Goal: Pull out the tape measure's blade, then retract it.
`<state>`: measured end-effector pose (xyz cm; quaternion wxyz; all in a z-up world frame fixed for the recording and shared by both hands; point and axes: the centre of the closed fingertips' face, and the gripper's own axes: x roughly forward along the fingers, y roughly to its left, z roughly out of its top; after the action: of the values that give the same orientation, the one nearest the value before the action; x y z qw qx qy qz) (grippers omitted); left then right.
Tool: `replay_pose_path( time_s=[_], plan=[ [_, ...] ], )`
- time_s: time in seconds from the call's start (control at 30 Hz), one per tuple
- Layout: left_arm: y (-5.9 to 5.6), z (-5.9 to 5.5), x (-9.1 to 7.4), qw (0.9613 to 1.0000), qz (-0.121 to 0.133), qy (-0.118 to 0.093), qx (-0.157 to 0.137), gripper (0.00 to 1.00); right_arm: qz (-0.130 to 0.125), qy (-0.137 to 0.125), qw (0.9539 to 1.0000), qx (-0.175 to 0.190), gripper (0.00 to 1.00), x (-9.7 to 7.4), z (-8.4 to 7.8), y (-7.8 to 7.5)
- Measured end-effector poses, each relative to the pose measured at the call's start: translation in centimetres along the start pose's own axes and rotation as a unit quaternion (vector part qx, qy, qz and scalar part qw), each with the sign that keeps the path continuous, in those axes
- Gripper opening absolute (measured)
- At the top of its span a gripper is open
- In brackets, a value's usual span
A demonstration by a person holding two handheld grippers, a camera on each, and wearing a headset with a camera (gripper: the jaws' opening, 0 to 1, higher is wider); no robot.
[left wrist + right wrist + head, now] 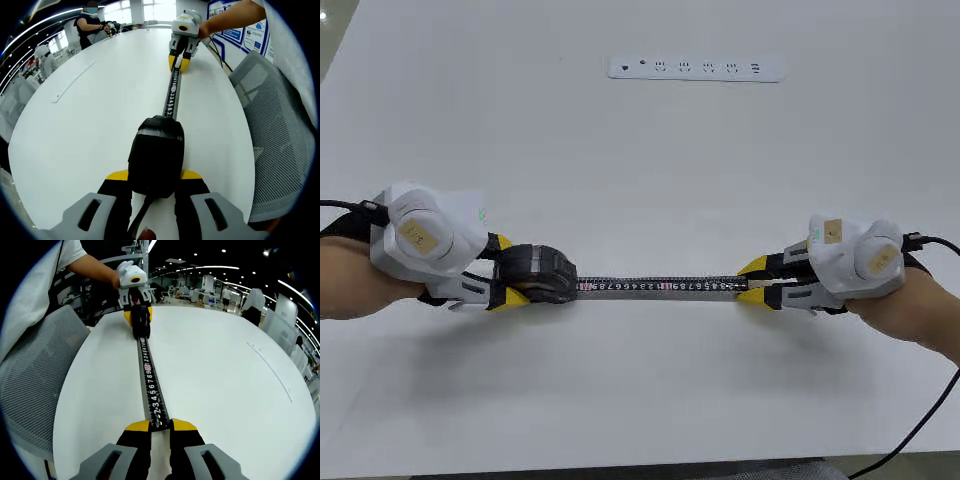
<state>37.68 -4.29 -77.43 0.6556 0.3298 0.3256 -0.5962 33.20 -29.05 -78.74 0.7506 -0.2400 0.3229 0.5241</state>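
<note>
A black tape measure case (536, 274) lies on the white table, and my left gripper (510, 283) is shut on it; in the left gripper view the case (156, 156) sits between the yellow-tipped jaws. Its dark blade (660, 286) with white and red numbers runs out flat to the right. My right gripper (752, 281) is shut on the blade's end; in the right gripper view the blade (149, 381) reaches from my right gripper (159, 425) to the case (141, 320) far off. The blade (171, 93) stretches straight toward the right gripper (180, 61) in the left gripper view.
A white power strip (696, 68) lies at the far side of the table. A grey mesh chair (272, 125) stands at the near table edge. A black cable (920, 420) trails from the right hand. People stand in the background.
</note>
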Motion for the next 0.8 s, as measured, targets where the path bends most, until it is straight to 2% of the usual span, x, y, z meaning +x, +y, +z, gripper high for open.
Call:
replay_pose_path(
  time_s=[0.27, 0.37, 0.43, 0.8],
  plan=[
    [0.1, 0.0, 0.0, 1.0, 0.003, -0.003, -0.001, 0.27, -0.003, 0.01, 0.9999, 0.007, 0.1, -1.2, -1.2, 0.2],
    [0.0, 0.0, 0.0, 1.0, 0.003, -0.001, 0.002, 0.27, -0.004, 0.014, 0.9999, -0.001, 0.1, -1.8, -1.6, 0.2],
    [0.0, 0.0, 0.0, 1.0, 0.002, -0.002, 0.001, 0.27, -0.011, 0.008, 0.9998, 0.017, 0.1, -2.1, -2.0, 0.0],
    [0.0, 0.1, 0.1, 1.0, 0.009, 0.0, 0.0, 0.28, -0.009, 0.013, 0.9998, 0.015, 0.11, -1.8, -2.1, -0.2]
  ],
)
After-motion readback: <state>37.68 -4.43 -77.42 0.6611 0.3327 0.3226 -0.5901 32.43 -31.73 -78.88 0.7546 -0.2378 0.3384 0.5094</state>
